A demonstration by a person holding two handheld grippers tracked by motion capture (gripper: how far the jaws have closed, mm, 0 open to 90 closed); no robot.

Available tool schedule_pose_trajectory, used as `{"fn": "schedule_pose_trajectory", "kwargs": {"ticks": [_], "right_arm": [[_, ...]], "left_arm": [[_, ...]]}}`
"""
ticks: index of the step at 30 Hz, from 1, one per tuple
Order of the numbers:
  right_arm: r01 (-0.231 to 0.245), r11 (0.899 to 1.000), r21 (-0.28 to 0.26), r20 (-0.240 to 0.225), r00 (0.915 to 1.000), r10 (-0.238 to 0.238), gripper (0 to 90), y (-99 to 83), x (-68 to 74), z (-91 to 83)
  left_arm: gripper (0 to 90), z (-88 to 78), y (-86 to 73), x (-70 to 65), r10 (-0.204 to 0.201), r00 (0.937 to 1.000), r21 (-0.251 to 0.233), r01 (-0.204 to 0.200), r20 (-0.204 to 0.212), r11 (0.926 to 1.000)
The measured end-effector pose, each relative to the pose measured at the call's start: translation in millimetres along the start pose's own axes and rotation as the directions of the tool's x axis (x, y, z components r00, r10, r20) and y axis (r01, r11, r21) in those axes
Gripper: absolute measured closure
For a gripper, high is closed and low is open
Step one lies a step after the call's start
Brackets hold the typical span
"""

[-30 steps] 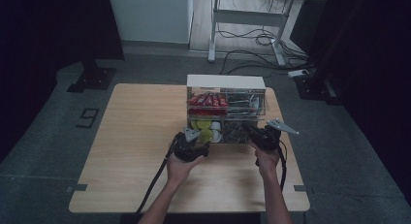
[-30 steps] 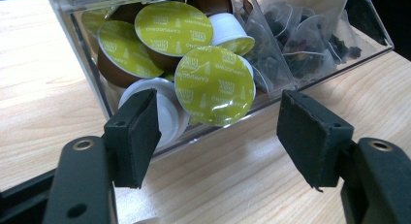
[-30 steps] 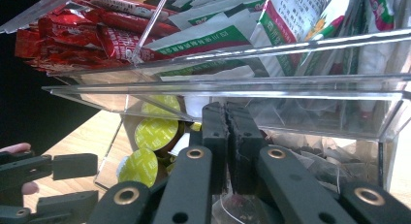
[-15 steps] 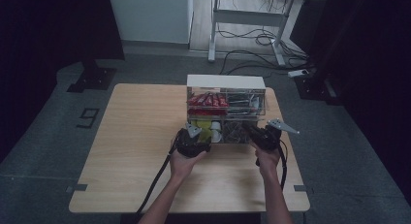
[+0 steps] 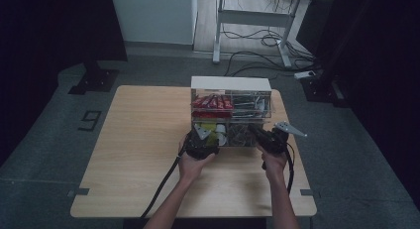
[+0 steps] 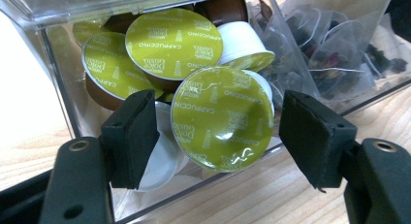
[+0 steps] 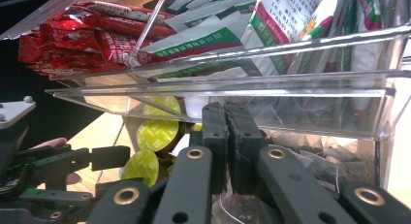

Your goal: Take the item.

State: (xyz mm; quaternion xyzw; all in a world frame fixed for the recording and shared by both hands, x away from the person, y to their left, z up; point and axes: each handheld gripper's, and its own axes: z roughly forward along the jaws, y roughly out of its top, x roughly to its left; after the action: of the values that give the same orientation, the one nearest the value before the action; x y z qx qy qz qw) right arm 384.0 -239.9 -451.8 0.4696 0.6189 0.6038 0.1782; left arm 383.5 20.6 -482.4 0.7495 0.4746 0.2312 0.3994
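While the left gripper (image 6: 213,136) spreads its jaws around a green coffee pod (image 6: 220,118), the right gripper (image 7: 226,136) keeps its jaws pressed together. Closing off-center could squirt the pod deeper into the clear bin (image 6: 43,44).

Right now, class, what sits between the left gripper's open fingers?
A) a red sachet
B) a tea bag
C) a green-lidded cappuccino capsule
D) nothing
C: in the left gripper view, the cappuccino capsule with its green foil lid sits between the left gripper's spread fingers, at the clear organizer's open front.
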Motion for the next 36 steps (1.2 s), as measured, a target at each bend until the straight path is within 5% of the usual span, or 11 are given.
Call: {"fn": "schedule_pose_trajectory", "kwargs": {"ticks": [11, 23, 36], "right_arm": [[-0.002, 1.000, -0.002, -0.001, 1.0000, 0.002, 86.6, 0.0, -0.4, -0.3], [0.008, 1.000, -0.001, 0.007, 0.9999, -0.008, 86.5, -0.1, 0.7, -0.5], [0.010, 1.000, 0.000, 0.009, 0.9999, -0.010, 86.4, 0.1, 0.8, -0.8]], "left_arm": [[31.0, 6.8, -0.7, -9.1, 0.003, 1.0000, -0.001, -0.003, 0.007, 1.0000], [38.4, 8.5, -3.2, -14.6, 0.014, 0.9984, -0.018, -0.015, -0.055, 0.9997], [38.9, -4.1, -2.5, -16.1, 0.002, 0.9994, -0.055, -0.004, -0.034, 0.9985]]}}
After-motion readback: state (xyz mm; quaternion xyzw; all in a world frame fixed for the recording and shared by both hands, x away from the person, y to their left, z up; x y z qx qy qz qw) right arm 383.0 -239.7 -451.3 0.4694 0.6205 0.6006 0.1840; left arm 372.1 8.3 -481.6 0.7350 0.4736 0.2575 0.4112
